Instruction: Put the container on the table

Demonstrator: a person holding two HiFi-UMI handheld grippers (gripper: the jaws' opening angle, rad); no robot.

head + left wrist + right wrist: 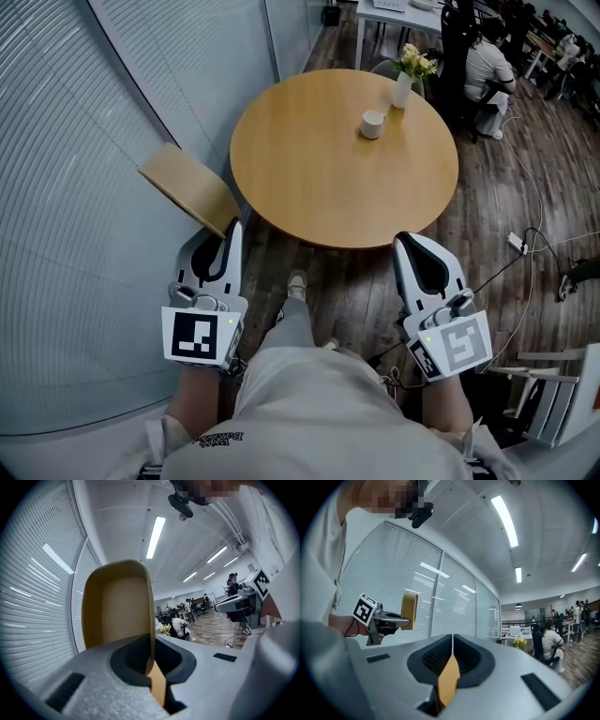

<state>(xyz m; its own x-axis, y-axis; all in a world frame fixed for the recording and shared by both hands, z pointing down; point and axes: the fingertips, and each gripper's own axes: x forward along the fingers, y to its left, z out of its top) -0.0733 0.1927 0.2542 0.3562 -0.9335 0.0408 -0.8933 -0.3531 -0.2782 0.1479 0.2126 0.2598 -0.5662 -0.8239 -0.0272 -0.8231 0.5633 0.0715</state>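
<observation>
The container (187,187) is a tan paper tray, held on edge off the round wooden table's (328,187) left rim, above the floor. My left gripper (232,230) is shut on the tray's rim. In the left gripper view the tray (119,606) stands upright between the closed jaws of that gripper (151,660), its hollow side facing the camera. My right gripper (408,242) hovers by the table's near right edge with its jaws pressed together and nothing in them. The right gripper view shows its own closed jaws (452,641) and, off to the left, the tray (409,610).
A white cup (373,123) and a white vase with yellow flowers (405,80) stand on the table's far side. A blind-covered glass wall (75,187) runs along the left. Cables (525,244) lie on the wood floor at right, near a white chair (553,394). People sit at desks (487,66) beyond.
</observation>
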